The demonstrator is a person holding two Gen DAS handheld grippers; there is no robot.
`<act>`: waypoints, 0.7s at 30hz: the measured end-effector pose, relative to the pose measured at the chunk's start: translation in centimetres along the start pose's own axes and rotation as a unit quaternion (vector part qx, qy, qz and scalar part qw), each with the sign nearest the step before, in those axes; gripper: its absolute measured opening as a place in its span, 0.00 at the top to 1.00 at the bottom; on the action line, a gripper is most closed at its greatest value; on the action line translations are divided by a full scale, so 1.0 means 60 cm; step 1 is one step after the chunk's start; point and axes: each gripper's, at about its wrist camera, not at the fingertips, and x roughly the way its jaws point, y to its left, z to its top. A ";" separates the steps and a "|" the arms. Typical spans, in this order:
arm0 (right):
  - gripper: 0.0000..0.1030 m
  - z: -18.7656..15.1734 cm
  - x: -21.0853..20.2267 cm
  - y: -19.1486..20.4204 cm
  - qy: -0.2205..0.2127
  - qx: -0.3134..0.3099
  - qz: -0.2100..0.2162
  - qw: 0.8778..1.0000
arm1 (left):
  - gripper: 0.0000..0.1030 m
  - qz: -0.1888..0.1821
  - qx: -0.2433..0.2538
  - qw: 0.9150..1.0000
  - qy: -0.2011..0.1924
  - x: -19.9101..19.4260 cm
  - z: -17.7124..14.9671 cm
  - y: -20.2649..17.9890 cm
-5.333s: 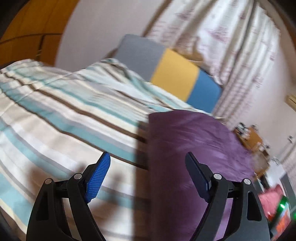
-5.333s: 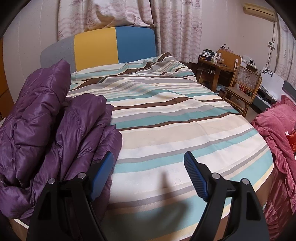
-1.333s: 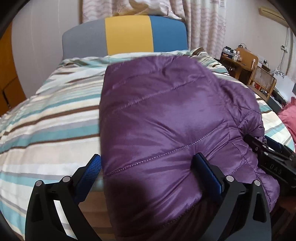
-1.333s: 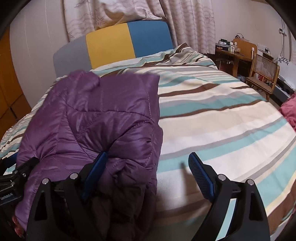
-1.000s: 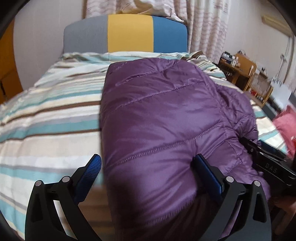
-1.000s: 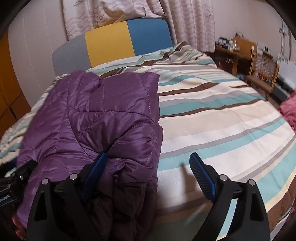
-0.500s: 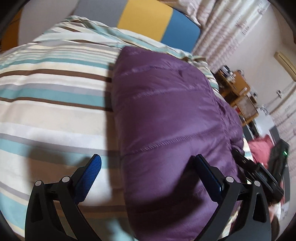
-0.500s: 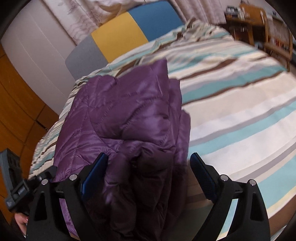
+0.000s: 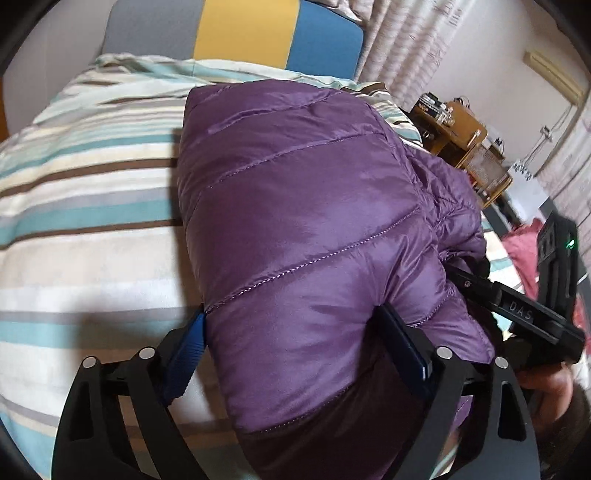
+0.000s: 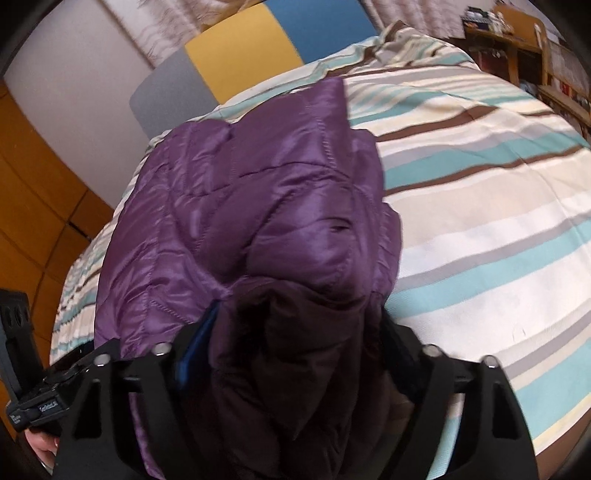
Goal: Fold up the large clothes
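A purple quilted puffer jacket (image 9: 303,206) lies folded in a thick bundle on the striped bed (image 9: 85,221); it also fills the right wrist view (image 10: 258,206). My left gripper (image 9: 295,332) stands wide open with the jacket's near-left edge bulging between its blue fingers (image 9: 184,347). My right gripper (image 10: 295,332) is wide open around the dark near-right end of the bundle, and its fingertips are mostly hidden by fabric. The right gripper's body shows in the left wrist view (image 9: 517,310). Part of the left gripper's body shows at the left edge of the right wrist view (image 10: 33,402).
The bed has a grey, yellow and blue headboard (image 9: 240,33) at the far end. A wooden desk and chair (image 9: 465,133) stand to the right of the bed, with a red blanket (image 9: 524,247) nearby. An orange wardrobe (image 10: 33,192) stands to the left.
Both grippers have moved forward and down onto the near end of the jacket, so that its edges now sit between their open fingers. The jacket bundle has stayed on the bed.
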 end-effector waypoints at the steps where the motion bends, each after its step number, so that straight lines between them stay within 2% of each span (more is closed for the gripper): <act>1: 0.31 -0.001 0.001 0.004 -0.001 -0.004 -0.003 1.000 | 0.19 0.001 0.002 1.000 -0.001 0.003 0.002 -0.002; 7: 0.45 -0.007 -0.008 0.018 -0.013 -0.018 0.000 1.000 | 0.33 0.009 0.016 1.000 -0.012 -0.003 0.004 -0.011; 12: 0.53 -0.011 -0.022 0.031 -0.025 -0.022 0.008 0.999 | 0.48 0.022 0.028 0.999 -0.039 -0.020 0.009 -0.020; 21: 0.60 -0.008 -0.043 0.065 -0.057 -0.011 0.052 0.997 | 0.58 0.053 0.086 0.989 -0.111 -0.074 0.022 -0.052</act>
